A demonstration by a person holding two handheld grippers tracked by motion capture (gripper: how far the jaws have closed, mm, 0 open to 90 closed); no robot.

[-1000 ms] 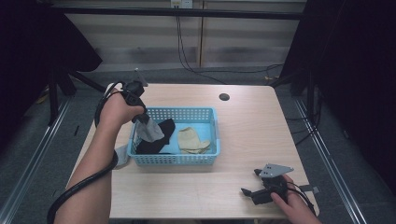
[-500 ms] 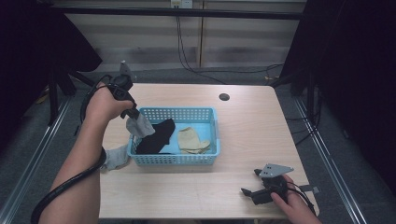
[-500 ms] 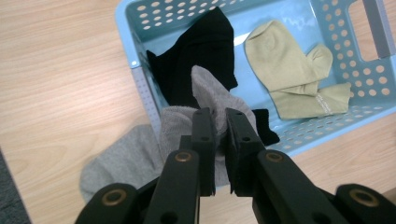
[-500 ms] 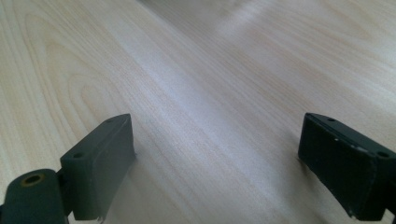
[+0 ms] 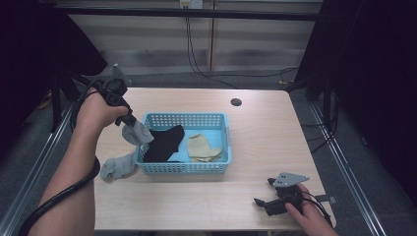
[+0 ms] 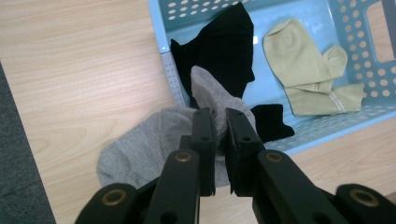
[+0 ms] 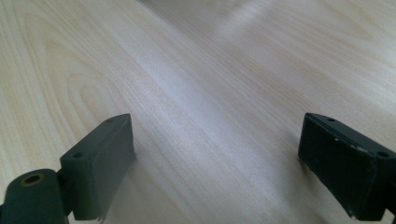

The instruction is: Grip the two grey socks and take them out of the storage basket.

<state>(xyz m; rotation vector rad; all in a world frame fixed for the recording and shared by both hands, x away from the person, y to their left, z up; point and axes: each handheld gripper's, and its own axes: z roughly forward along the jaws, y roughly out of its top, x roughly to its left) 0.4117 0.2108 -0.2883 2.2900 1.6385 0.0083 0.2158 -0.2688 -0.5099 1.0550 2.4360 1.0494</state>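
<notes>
We saw the left forearm rise from the bottom-left of the high view, bent at the wrist, the hand gripping the left claw [image 5: 132,122] above the left end of the basket [image 5: 216,120]; the claw angled down and toward the basket, its cable looping back along the arm. Its jaws stood nearly together, clamped on a grey sock [image 6: 205,93] — soft, ribbed knit, pinched into a fold between the black pads; the sock hung raised over the basket's left rim, just in front of a black sock [image 6: 229,46]. A second grey sock [image 5: 117,166] lay flat and crumpled on the table [image 5: 196,206], just beside the basket's left wall; we could not tell whether it touched the wall.

The basket was pale blue plastic, rectangular, its walls pierced with rows of small holes; the black sock sprawled inside it, and a folded tan pair [image 6: 310,65] — smooth, finer knit — lay at its other side.

The right hand rested low at the table's near right corner, holding the right claw [image 7: 217,158] just above the pale wood-grain surface; its jaws stood wide apart, nothing between them.
</notes>
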